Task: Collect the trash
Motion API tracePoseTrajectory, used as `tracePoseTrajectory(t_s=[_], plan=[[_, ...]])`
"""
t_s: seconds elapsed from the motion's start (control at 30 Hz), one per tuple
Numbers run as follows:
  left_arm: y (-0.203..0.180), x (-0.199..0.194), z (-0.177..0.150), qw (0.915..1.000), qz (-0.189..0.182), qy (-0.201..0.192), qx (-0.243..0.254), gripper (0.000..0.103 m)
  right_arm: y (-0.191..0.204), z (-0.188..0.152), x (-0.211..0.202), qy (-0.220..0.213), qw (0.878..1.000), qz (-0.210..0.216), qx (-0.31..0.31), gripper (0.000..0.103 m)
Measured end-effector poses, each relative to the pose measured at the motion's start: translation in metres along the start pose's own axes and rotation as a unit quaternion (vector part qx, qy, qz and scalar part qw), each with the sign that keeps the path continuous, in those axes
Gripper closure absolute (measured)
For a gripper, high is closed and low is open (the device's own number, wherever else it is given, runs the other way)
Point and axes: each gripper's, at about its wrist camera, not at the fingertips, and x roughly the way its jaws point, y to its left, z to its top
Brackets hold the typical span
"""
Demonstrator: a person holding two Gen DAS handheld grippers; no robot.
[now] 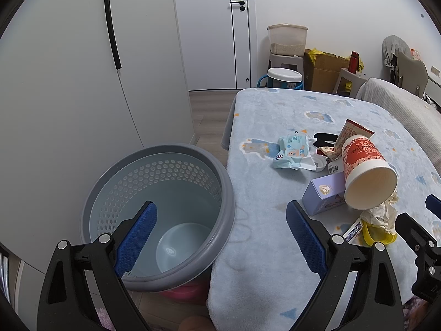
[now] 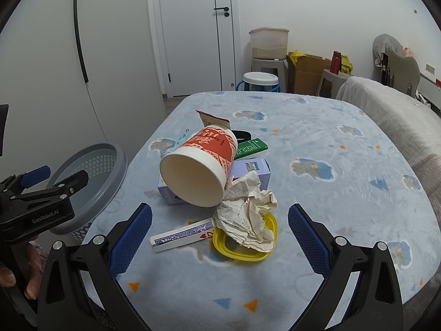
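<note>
A pile of trash lies on the blue blanket-covered table (image 2: 317,143): a tipped red-and-white paper cup (image 2: 202,165) (image 1: 368,176), crumpled paper (image 2: 248,209) on a yellow lid (image 2: 242,248), a playing-card box (image 2: 183,234), a purple box (image 1: 323,193), a green box (image 2: 252,147) and a blue wipes packet (image 1: 293,151). A grey perforated bin (image 1: 162,212) (image 2: 91,176) stands beside the table's left edge, nothing inside. My left gripper (image 1: 220,237) hangs open over the bin and table edge. My right gripper (image 2: 219,237) is open, just short of the crumpled paper.
White wardrobe doors (image 1: 82,69) rise behind the bin. Beyond the table are a door (image 2: 193,33), stools with tubs (image 1: 286,41), a cardboard box (image 1: 325,69) and a chair (image 2: 402,69). A grey cover (image 2: 391,110) lies at the table's right. A hand (image 2: 16,273) holds the left gripper.
</note>
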Motion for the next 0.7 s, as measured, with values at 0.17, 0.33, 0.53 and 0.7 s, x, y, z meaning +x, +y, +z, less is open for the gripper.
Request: tracePoseTrajectory(t_s=[0.17, 0.33, 0.53, 0.7], plan=[[0.001, 0.0, 0.001, 1.0, 0.0, 0.0, 0.0, 0.012, 0.0, 0.0, 0.0, 0.0, 1.0, 0.0, 0.0, 0.006], [0.001, 0.0, 0.001, 1.0, 0.0, 0.0, 0.001, 0.012, 0.001, 0.0, 0.0, 0.0, 1.0, 0.0, 0.0, 0.006], [0.001, -0.003, 0.0, 1.0, 0.0, 0.001, 0.001, 0.012, 0.0, 0.002, 0.002, 0.003, 1.0, 0.002, 0.003, 0.006], [0.0, -0.002, -0.001, 1.0, -0.001, 0.002, 0.001, 0.012, -0.011, -0.001, 0.003, 0.014, 1.0, 0.006, 0.019, 0.006]])
